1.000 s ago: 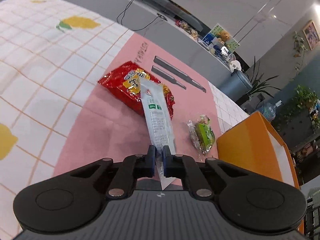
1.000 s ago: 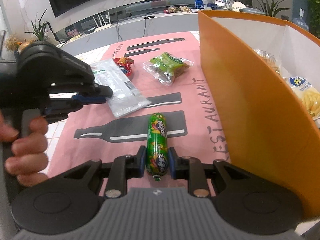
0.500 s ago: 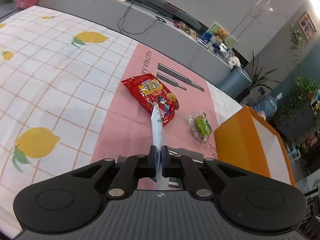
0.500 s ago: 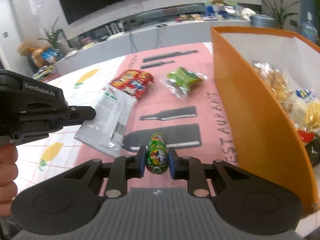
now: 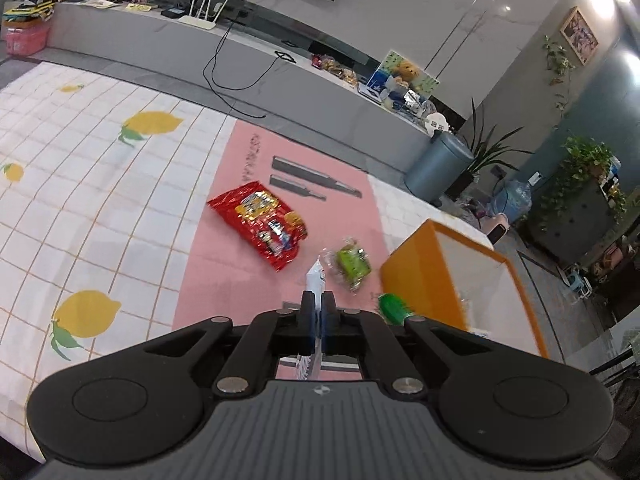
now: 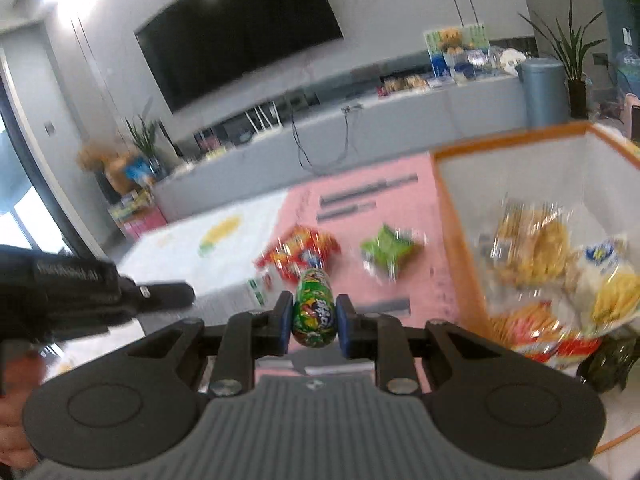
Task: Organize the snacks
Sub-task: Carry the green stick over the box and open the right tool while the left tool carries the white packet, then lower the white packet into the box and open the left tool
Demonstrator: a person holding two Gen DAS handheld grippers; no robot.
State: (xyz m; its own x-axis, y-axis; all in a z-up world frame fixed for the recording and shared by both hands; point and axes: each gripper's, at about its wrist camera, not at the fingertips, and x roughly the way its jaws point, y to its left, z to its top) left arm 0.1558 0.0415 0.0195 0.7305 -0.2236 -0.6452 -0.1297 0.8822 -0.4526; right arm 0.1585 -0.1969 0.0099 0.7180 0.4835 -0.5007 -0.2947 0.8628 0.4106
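Clear-and-white plastic pouch [image 5: 316, 274] pinched thin between the left gripper [image 5: 319, 312] pads, jaws practically closed flat on it, hanging edge-on above the pink mat [image 5: 224, 264]. Looks light and floppy, so probably flaps and twists on the way over; a hold on the sealed end seems the safest bet since film like that is slick and can slide out.

Green sausage stick [image 6: 314, 306] clamped across its middle by the right gripper [image 6: 312, 316], jaws only a little apart, just the width of the stick. Firm-ish and round with a glossy skin, so likely to roll or squirt out if squeezed off-centre. Mid-body grip looks right; also a bit squashy, so no need for a hard squeeze.

Both held up off the mat, near the left wall of the orange box [image 6: 452, 216], which sits at the mat's right edge and already has crinkly chip bags [image 6: 532, 240] inside. Fragile stuff in there, so a gentle drop seems wise.

Still lying flat near the middle of the mat: red snack bag [image 5: 260, 226] and, just beside it toward the box, small green packet [image 5: 352, 262]. Both puffy, crinkly and light; best grabbed by a crimped edge. Right view pretty blurred, so fine detail hard to call.
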